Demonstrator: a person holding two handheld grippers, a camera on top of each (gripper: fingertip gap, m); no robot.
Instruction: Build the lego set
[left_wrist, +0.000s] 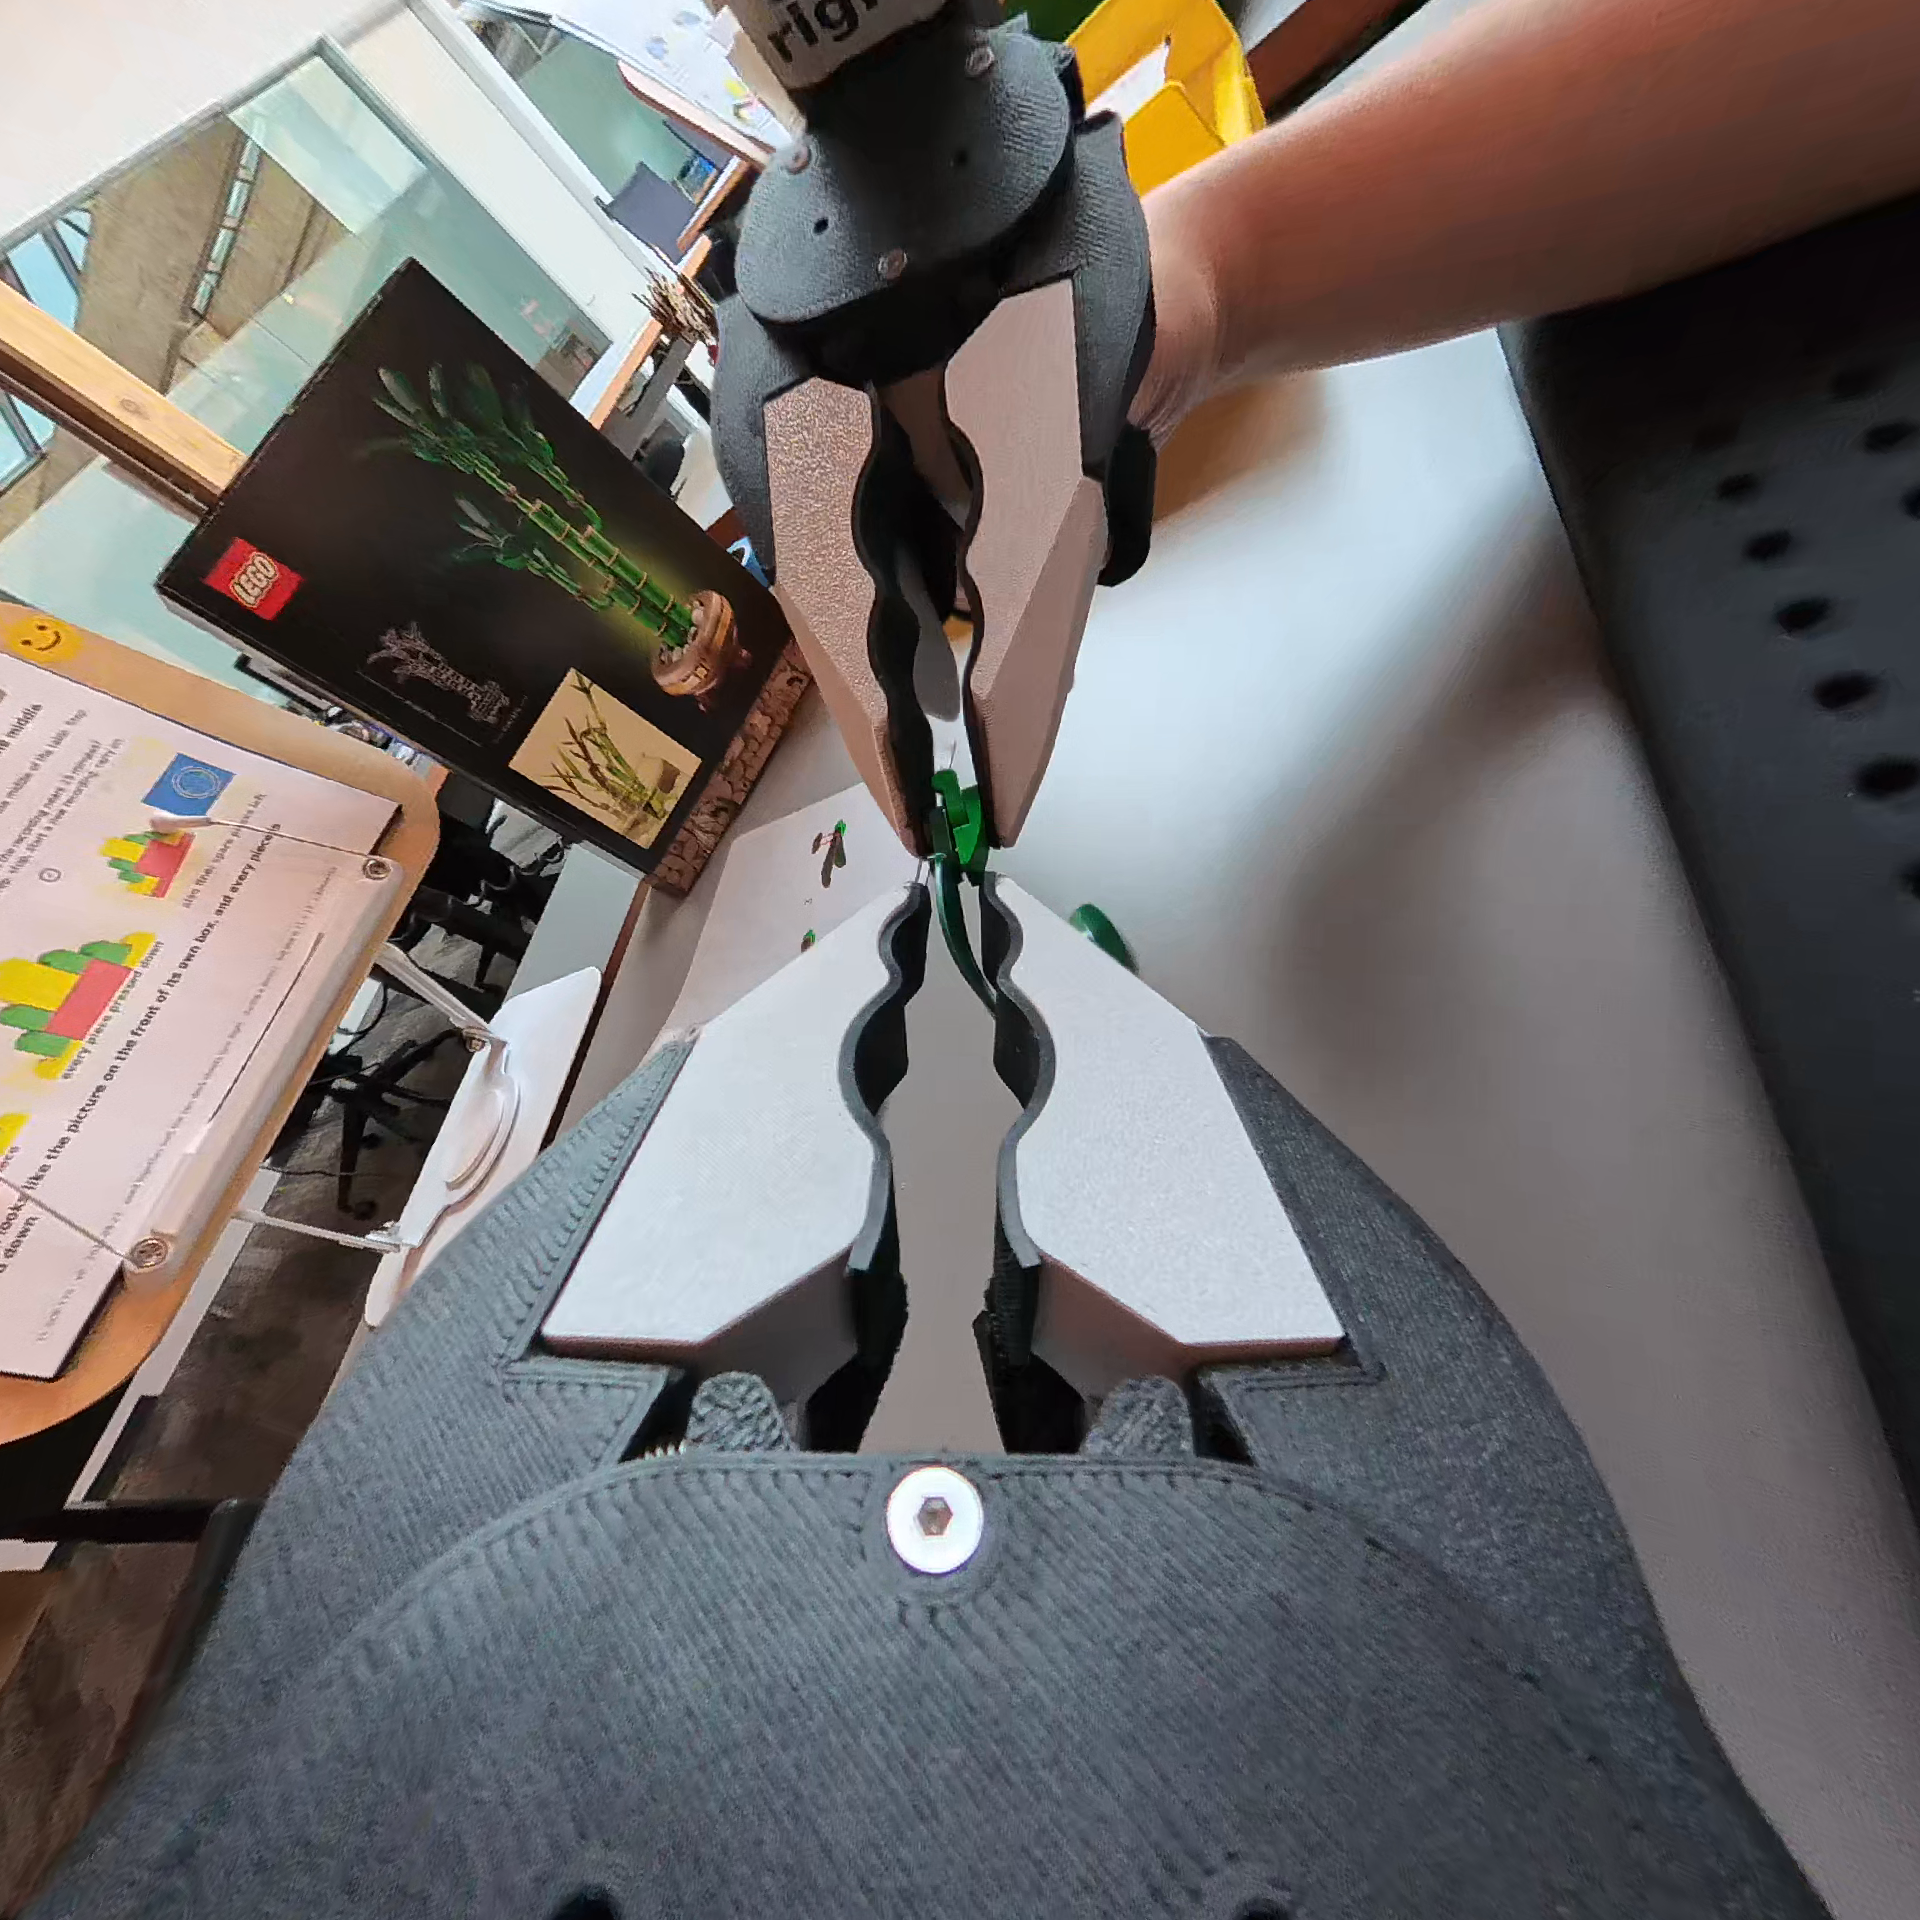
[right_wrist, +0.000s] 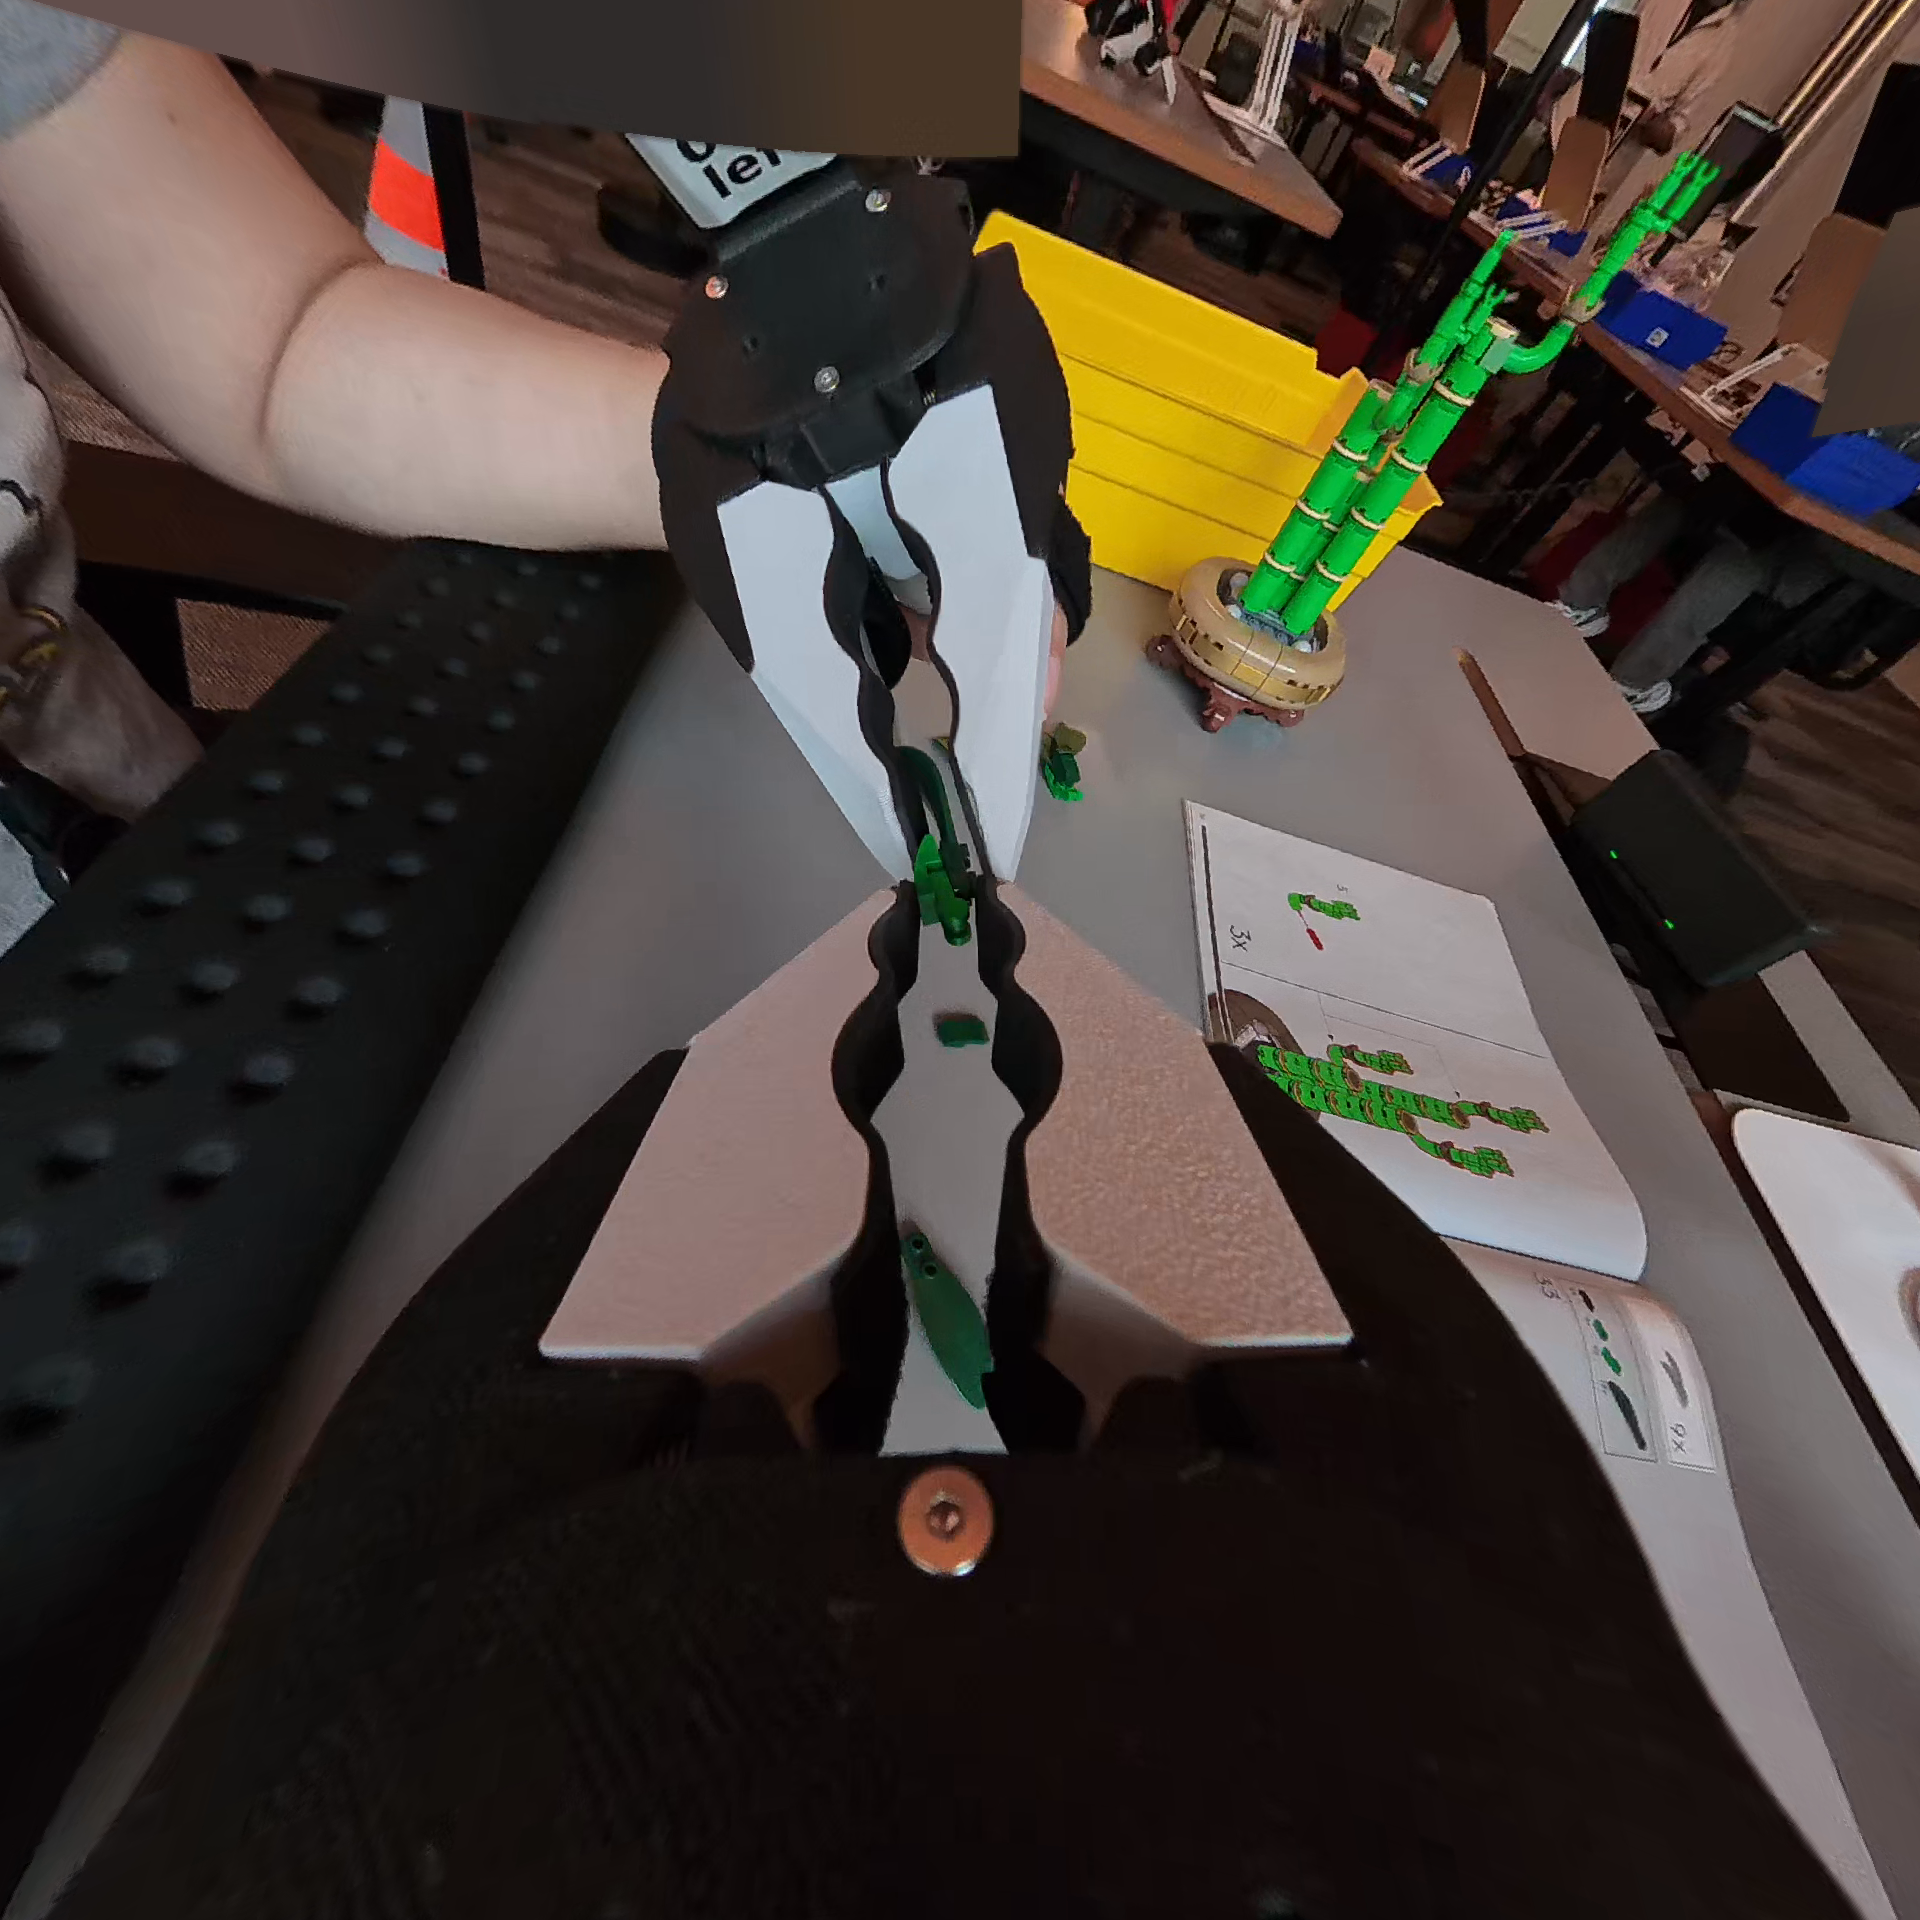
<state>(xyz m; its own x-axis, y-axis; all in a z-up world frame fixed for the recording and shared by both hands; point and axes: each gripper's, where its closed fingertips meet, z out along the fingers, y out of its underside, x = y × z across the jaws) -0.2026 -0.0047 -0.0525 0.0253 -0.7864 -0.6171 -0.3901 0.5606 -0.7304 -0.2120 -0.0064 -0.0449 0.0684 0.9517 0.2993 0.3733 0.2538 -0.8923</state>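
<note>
Green leaf assembly (left_wrist: 954, 831) pinched tip-to-tip between both grippers' clamped jaws (above the grey table (left_wrist: 1351, 831)).

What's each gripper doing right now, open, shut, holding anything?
Left gripper: shut on a dark green leaf piece.
Right gripper: shut on a small bright green clip piece, tip to tip with the left.

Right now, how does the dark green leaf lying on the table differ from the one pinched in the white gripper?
The loose dark green leaf lies flat on the grey table, untouched; the held leaf is up in the air, clamped between the left gripper fingers. The held leaf meets a bright green clip piece that the right gripper pinches; the loose one is joined to nothing. Both look dark green, slim and curved.
</note>
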